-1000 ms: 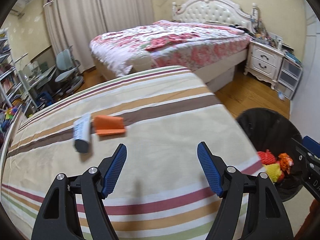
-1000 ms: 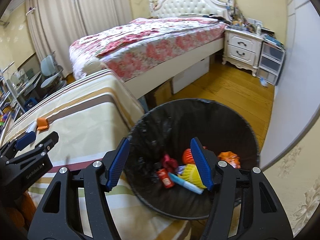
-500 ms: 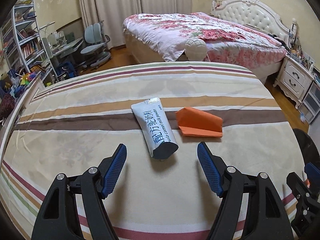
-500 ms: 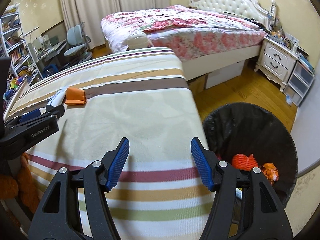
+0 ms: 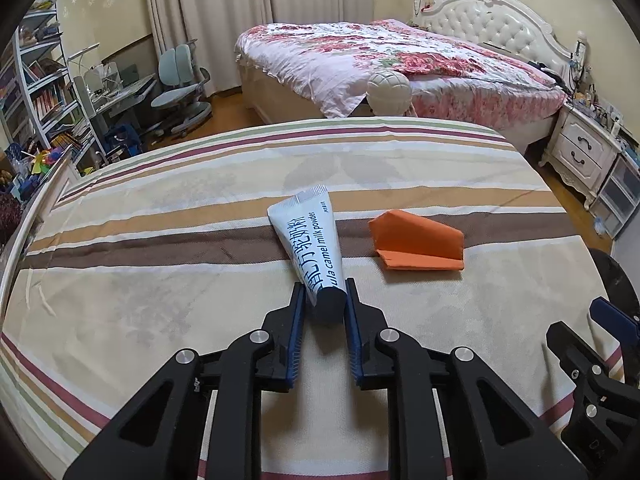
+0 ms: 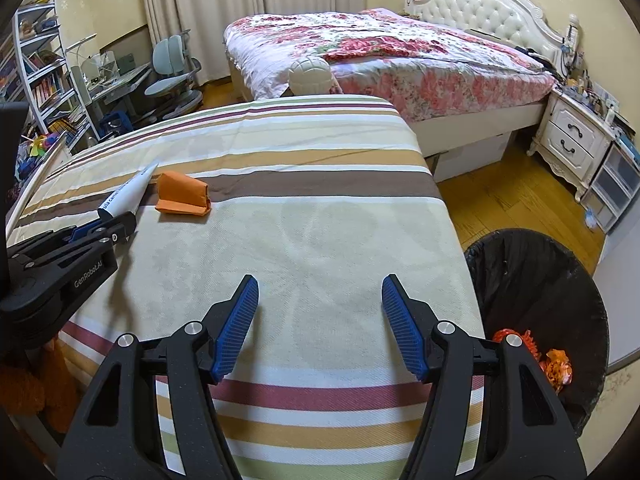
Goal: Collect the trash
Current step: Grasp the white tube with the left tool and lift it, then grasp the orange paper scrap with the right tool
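Observation:
A white tube [image 5: 308,240] printed with "camel milk powder" lies on the striped bedspread [image 5: 160,300], its black cap end toward me. My left gripper [image 5: 325,292] is closing, and its blue pads touch both sides of that cap end. Just right of the tube lies a folded orange paper [image 5: 416,244]. The right wrist view shows the tube [image 6: 128,194], the orange paper [image 6: 182,196] and the left gripper [image 6: 116,228] at far left. My right gripper [image 6: 318,300] hovers open over bare bedspread with nothing between its fingers. It also shows at the left wrist view's right edge [image 5: 600,320].
A black bin [image 6: 532,264] with orange and red trash inside stands on the wood floor off the bed's right edge. Beyond are a floral bed [image 6: 400,48], a white nightstand [image 6: 572,140], desk chairs [image 5: 180,76] and shelves at left.
The left gripper swung from the bin side to the tube and its jaws closed around the cap end. The right gripper swung from above the bin to over the bedspread, staying open.

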